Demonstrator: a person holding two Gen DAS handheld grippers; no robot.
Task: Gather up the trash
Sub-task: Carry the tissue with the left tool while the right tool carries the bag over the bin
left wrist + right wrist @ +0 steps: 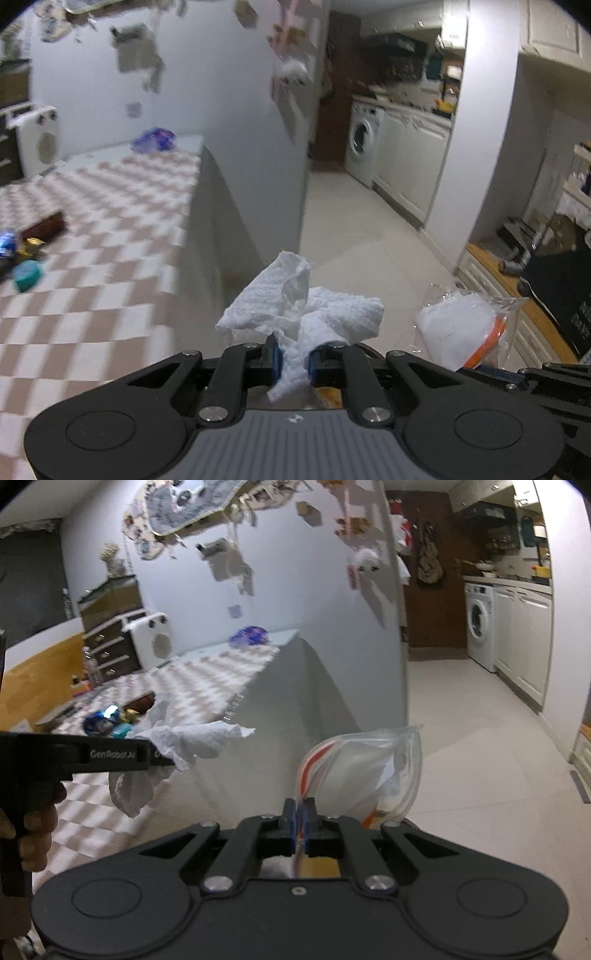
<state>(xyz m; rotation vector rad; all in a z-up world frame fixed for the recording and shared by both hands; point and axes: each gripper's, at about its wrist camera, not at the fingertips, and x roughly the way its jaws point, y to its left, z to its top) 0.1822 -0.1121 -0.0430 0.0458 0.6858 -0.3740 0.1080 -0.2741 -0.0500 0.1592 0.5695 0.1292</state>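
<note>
Left claw (293,356) clamped on crumpled paper towel (303,306)

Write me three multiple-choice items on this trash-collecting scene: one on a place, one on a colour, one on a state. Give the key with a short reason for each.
1. Where does the round teal container lie?
A. on the checkered tablecloth
B. on the tiled floor
C. on the washing machine

2. What colour is the stripe on the clear plastic bag held by the right gripper?
A. green
B. orange
C. black

3. What is the state of the left gripper?
A. wide open and empty
B. shut on a crumpled white paper towel
C. shut on a blue wrapper

Key: 1 A, it sits on the pink-and-white checkered tablecloth near the left edge of the left wrist view; 2 B, an orange band curves along the bag; 3 B, the crumpled white paper towel is pinched between its blue pads.
</note>
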